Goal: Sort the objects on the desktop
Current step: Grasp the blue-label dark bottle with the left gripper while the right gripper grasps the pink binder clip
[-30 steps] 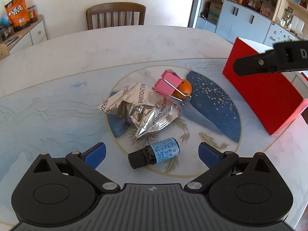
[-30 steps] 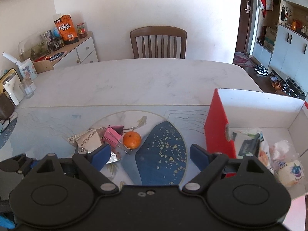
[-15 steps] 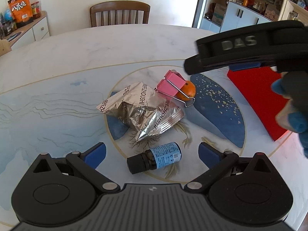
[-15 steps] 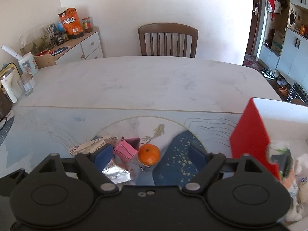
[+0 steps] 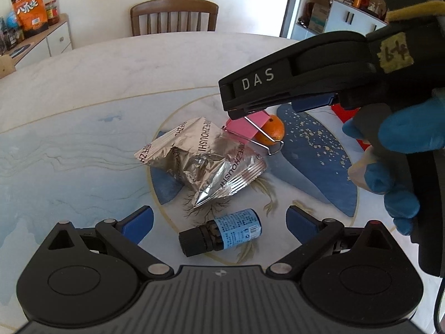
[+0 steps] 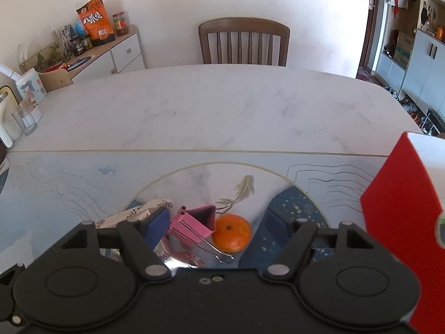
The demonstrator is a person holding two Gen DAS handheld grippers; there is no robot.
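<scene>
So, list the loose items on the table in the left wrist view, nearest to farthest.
Small bottle with a blue label → crumpled foil snack packet → pink binder clip, with the orange beside it.

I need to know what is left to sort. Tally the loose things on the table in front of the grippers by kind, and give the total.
Foil snack bag: 1
Pink binder clip: 1
Orange: 1
Small bottle with a blue label: 1
Total: 4
</scene>
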